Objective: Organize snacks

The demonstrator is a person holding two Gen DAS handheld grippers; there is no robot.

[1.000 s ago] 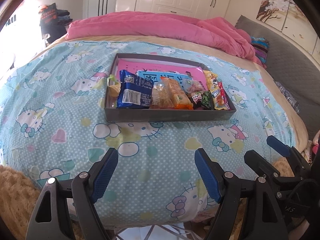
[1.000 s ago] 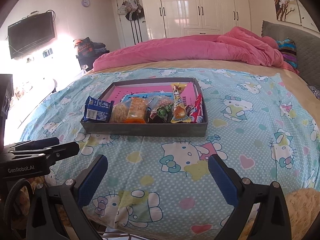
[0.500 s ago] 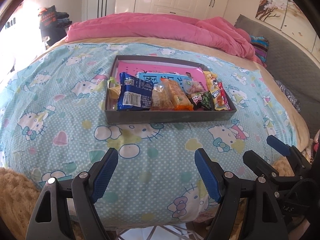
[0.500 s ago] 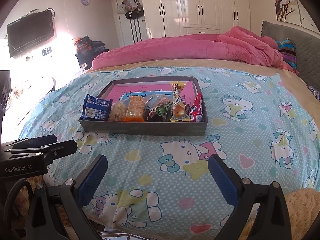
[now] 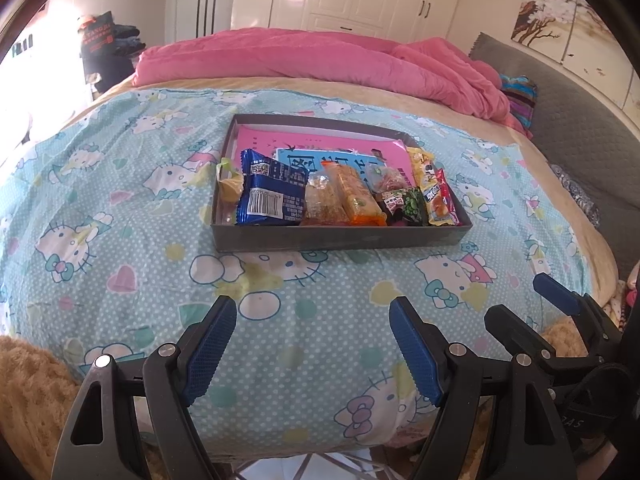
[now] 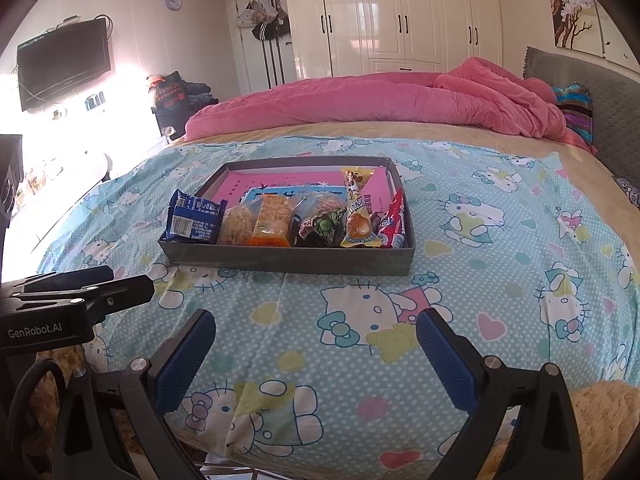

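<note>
A shallow grey box (image 5: 340, 238) (image 6: 288, 260) sits on the bed. It holds several snack packs lined along its near wall: a blue pack (image 5: 272, 196) (image 6: 194, 216) at the left, orange packs (image 5: 352, 196) (image 6: 272, 220), a green-black pack (image 5: 412, 206), and yellow and red packs (image 6: 360, 212) at the right. My left gripper (image 5: 312, 340) is open and empty, low over the near bed edge, apart from the box. My right gripper (image 6: 316, 356) is open and empty, also short of the box.
The bed has a light-blue Hello Kitty sheet (image 5: 120, 240) (image 6: 500, 260). A pink duvet (image 5: 320, 60) lies bunched at the far side, a grey headboard (image 5: 580, 128) at the right. The other gripper shows at each view's edge (image 5: 560, 320) (image 6: 72, 292). A fuzzy tan rug (image 5: 24, 392) lies below.
Both views have shifted slightly; the box sits a little lower in the left wrist view. Both grippers stay open and empty.
</note>
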